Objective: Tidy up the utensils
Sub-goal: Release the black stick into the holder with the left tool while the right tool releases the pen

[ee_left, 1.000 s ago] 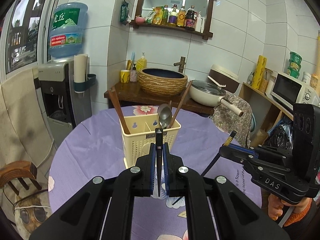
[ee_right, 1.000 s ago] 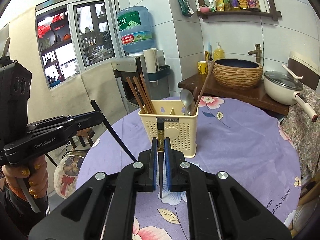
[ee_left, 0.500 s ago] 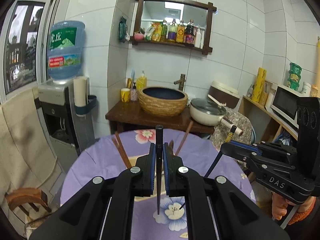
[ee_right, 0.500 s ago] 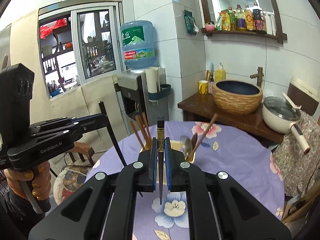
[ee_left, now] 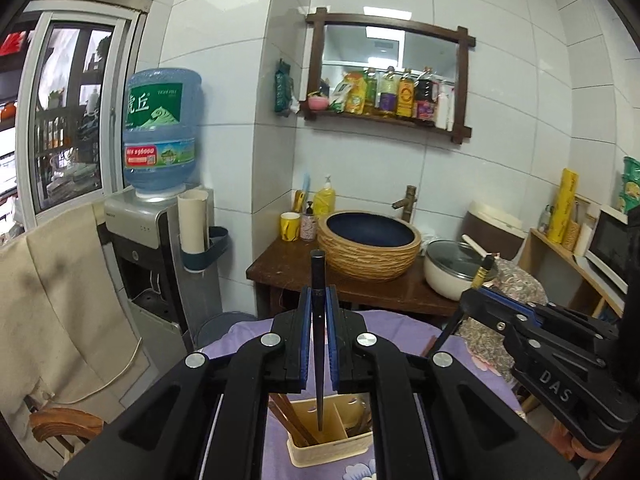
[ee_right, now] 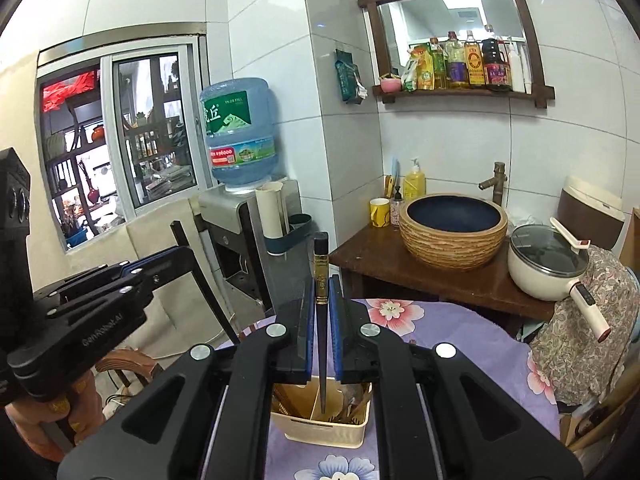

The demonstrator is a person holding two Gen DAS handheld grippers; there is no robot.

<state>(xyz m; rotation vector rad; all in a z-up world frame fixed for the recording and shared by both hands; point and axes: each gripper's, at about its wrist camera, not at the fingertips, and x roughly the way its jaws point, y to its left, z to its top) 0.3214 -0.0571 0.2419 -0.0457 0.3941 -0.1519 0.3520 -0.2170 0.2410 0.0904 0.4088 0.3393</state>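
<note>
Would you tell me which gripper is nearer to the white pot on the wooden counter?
Right. The right gripper hangs on the same side as the pot; the left gripper is farther off, toward the water dispenser.

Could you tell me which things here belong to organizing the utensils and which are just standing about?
Part of the job:
- left gripper, shut on a black chopstick
- right gripper, shut on a gold-banded black chopstick
- cream plastic utensil caddy

Just standing about:
- blue water jug
- woven basin
- cream lidded pot
- yellow mug
</note>
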